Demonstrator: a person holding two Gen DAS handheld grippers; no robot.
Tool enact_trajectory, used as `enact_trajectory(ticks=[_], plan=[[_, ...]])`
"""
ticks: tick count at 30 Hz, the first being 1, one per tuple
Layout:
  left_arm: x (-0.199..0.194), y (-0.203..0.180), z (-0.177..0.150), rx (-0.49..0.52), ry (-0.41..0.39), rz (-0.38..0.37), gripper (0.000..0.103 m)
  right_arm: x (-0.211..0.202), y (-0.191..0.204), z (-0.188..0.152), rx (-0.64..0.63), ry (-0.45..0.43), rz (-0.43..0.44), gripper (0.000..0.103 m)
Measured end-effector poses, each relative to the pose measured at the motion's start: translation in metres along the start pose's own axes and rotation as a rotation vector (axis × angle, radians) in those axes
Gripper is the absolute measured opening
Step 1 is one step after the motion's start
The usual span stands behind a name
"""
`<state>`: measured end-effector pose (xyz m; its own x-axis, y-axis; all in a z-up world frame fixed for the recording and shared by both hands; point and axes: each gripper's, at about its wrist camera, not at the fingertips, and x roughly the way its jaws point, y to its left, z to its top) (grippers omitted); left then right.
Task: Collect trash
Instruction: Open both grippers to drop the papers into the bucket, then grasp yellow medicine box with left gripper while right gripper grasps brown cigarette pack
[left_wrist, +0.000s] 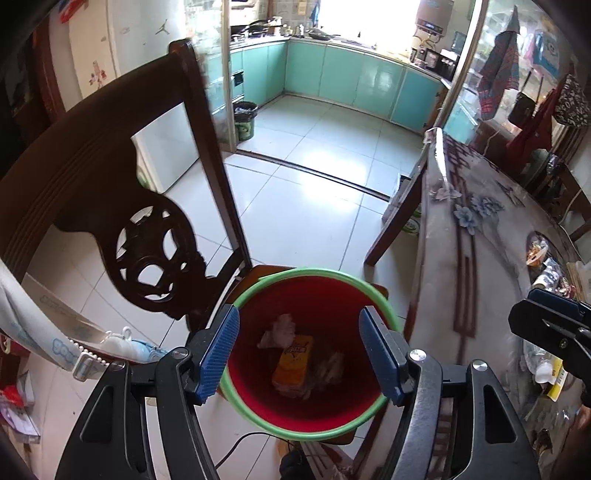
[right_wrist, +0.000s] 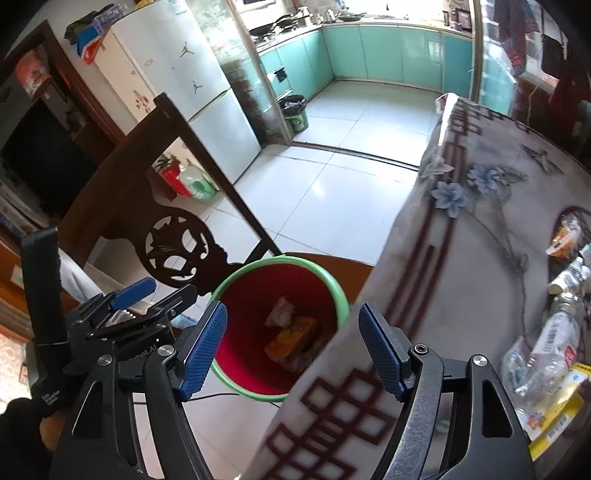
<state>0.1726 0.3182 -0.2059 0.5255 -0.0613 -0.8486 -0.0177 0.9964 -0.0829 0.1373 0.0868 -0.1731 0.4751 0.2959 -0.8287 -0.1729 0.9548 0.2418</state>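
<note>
Trash (right_wrist: 546, 354) lies right of your right gripper (right_wrist: 295, 350) on the table (right_wrist: 480, 229); both grippers wide open, empty; left gripper (left_wrist: 299, 354) hangs over the bin (left_wrist: 314, 435).

Heads up, your tabletop (right_wrist: 461, 236) edge hides part of the red bin (right_wrist: 255, 317), and the bottles (right_wrist: 546, 343) plus wrappers at the right edge are too blurry to identify.

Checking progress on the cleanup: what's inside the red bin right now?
The red bin holds a crumpled white tissue, an orange carton and more crumpled paper. Anything beneath them is covered.
</note>
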Motion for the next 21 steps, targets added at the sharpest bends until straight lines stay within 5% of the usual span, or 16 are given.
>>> enact_trajectory(ticks=[11,15,21], plan=[[-0.023,-0.088,-0.003,0.128,-0.034,-0.1,0.067,-0.06,-0.071,-0.036,0.096,-0.038,-0.091,0.077],[-0.034,-0.132,-0.013,0.18,-0.043,-0.132,0.067,-0.085,-0.106,-0.071,0.021,0.039,-0.155,0.079],[-0.052,-0.205,-0.038,0.26,-0.042,-0.223,0.067,-0.105,-0.176,-0.154,-0.055,0.282,-0.272,0.081]])
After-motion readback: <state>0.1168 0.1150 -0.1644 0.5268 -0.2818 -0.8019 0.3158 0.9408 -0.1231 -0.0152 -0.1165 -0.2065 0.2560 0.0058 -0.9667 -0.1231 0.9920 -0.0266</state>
